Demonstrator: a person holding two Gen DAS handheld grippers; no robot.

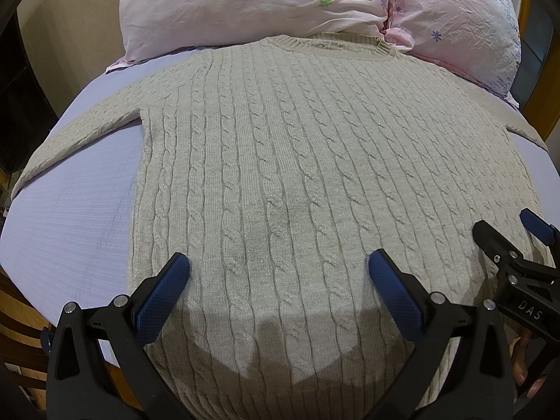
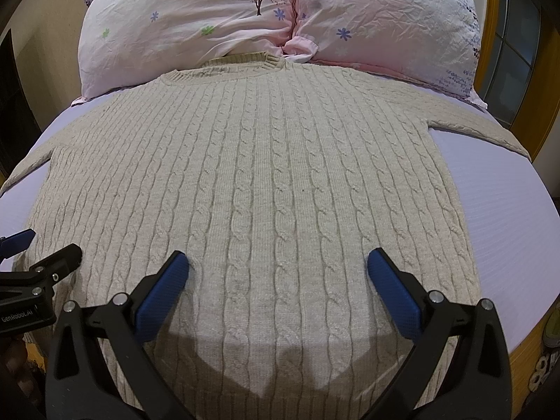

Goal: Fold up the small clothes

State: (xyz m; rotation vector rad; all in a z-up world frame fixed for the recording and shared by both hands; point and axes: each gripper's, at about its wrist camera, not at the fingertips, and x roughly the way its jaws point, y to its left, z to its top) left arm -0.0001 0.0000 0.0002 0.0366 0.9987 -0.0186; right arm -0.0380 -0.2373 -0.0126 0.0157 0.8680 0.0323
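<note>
A beige cable-knit sweater (image 1: 280, 161) lies flat and face up on a lavender bed sheet (image 1: 77, 210), collar far, hem near me, sleeves spread to both sides. It also fills the right wrist view (image 2: 259, 189). My left gripper (image 1: 279, 266) is open and empty, hovering above the hem area left of middle. My right gripper (image 2: 278, 266) is open and empty above the hem right of middle. The right gripper shows at the right edge of the left wrist view (image 1: 507, 238); the left gripper shows at the left edge of the right wrist view (image 2: 42, 252).
Two pink floral pillows (image 1: 252, 3) (image 2: 385, 21) lie beyond the collar. The sheet (image 2: 497, 210) is bare beside the sweater's body. A wooden bed frame (image 2: 525, 353) runs along the near right edge, with a window (image 2: 518, 42) behind.
</note>
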